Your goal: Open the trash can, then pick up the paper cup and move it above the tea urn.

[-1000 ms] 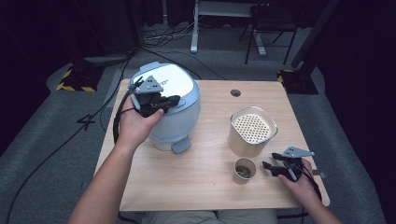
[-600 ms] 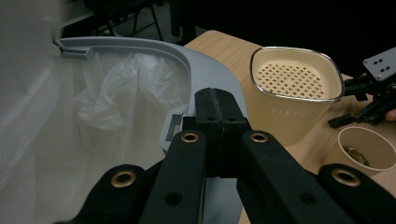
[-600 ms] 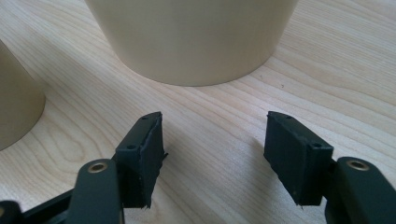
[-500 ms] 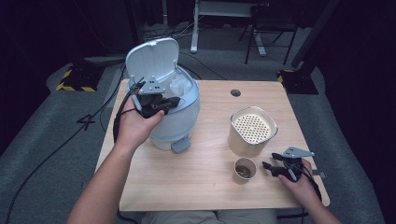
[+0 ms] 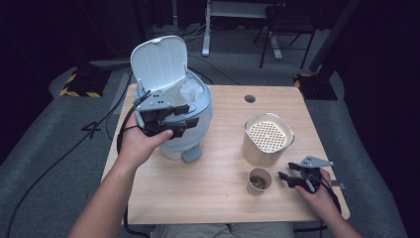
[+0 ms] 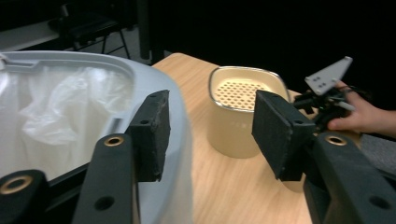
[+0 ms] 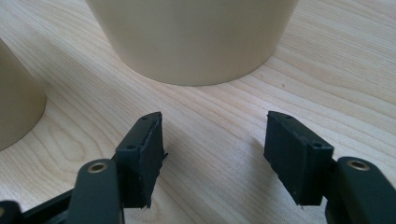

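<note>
We note the left gripper (image 5: 185,115) with jaws spread and holding nothing; in the left gripper view one jaw overlaps the rim of the pale blue bin (image 6: 154,88), the other hangs over the counter (image 6: 224,186). In the high view this gripper sits at the bin's (image 5: 198,116) front side, left of frame centre, held by the left hand (image 5: 141,141). The bin's lid (image 5: 159,62) stands raised, and a white liner bag (image 6: 70,102) shows inside.

The right gripper (image 7: 212,154) is likewise released, jaws apart with bare wood between them, low over the counter. Just beyond them stands the cream canister (image 7: 191,37); a paper cup (image 7: 16,109) is at the frame's left edge. In the high view the right gripper (image 5: 287,177) lies at lower right, near the cup (image 5: 259,180), with the perforated-top canister (image 5: 267,139) just above the cup.
</note>
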Action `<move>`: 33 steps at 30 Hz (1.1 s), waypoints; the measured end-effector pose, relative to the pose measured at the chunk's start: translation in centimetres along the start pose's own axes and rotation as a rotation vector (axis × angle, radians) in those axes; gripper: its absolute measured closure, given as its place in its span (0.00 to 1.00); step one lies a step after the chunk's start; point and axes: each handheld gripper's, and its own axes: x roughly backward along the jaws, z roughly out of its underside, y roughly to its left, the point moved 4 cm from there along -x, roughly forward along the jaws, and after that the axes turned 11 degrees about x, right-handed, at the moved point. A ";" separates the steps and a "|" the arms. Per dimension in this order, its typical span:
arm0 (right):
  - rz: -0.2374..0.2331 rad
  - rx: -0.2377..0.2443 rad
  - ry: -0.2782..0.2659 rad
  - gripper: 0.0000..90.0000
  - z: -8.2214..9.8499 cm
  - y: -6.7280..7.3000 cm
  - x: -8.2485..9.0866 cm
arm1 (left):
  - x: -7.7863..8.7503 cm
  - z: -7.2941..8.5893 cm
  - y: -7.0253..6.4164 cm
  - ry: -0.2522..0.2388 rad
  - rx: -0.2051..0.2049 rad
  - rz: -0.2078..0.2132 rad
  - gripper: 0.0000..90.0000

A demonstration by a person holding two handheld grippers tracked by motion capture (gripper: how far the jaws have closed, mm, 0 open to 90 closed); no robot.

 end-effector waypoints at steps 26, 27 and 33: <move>-0.078 0.044 0.036 0.32 -0.4 1.5 1.5 | -0.8 11.5 -0.6 0.077 0.067 -0.033 0.41; -0.109 0.044 0.047 0.32 -0.5 1.7 1.7 | -1.0 12.0 -0.4 0.082 0.069 -0.039 0.41; -0.157 0.090 0.034 0.32 -1.1 2.7 2.7 | -2.0 15.0 0.8 0.142 0.081 -0.072 0.38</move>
